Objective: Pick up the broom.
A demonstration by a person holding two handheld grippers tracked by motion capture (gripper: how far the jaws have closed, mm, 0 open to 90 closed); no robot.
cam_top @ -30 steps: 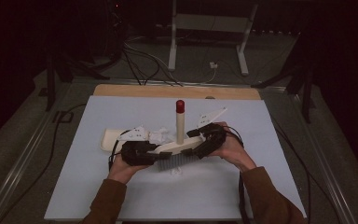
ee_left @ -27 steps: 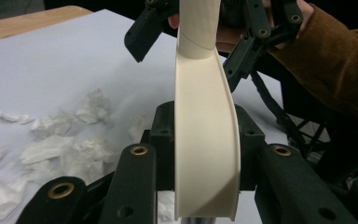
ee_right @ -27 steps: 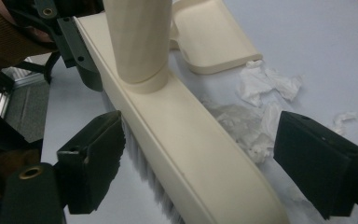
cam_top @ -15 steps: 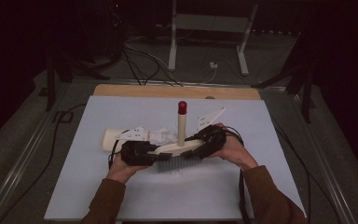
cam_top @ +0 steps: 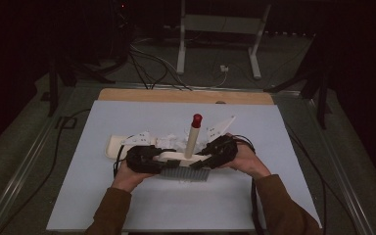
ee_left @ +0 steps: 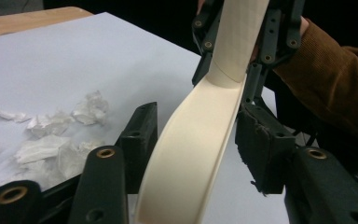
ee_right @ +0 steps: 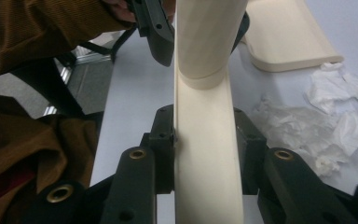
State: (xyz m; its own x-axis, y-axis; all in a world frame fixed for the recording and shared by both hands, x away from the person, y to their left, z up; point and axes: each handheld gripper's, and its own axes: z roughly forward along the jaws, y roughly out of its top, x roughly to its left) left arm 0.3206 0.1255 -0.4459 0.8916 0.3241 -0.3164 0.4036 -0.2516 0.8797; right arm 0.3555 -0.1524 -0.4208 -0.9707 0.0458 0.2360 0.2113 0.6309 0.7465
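Note:
A cream brush (cam_top: 176, 156) with grey bristles and an upright handle ending in a red tip (cam_top: 196, 118) stands on the white table top (cam_top: 274, 147). My left gripper (cam_top: 162, 159) holds its jaws around the brush's left end (ee_left: 191, 140). They have just been opening, and a thin gap shows beside the right pad (ee_left: 261, 149). My right gripper (cam_top: 201, 155) has just been closing and is shut on the other end, both pads pressing the cream body (ee_right: 205, 154).
A cream dustpan (cam_top: 115, 146) lies left of the brush, also seen in the right gripper view as the dustpan (ee_right: 284, 37). Crumpled white paper scraps (cam_top: 171, 142) lie behind the brush. A wooden strip (cam_top: 186, 96) edges the table's far side.
Both hands stay where they were at the brush. The right gripper's jaws have drawn in around the brush's end.

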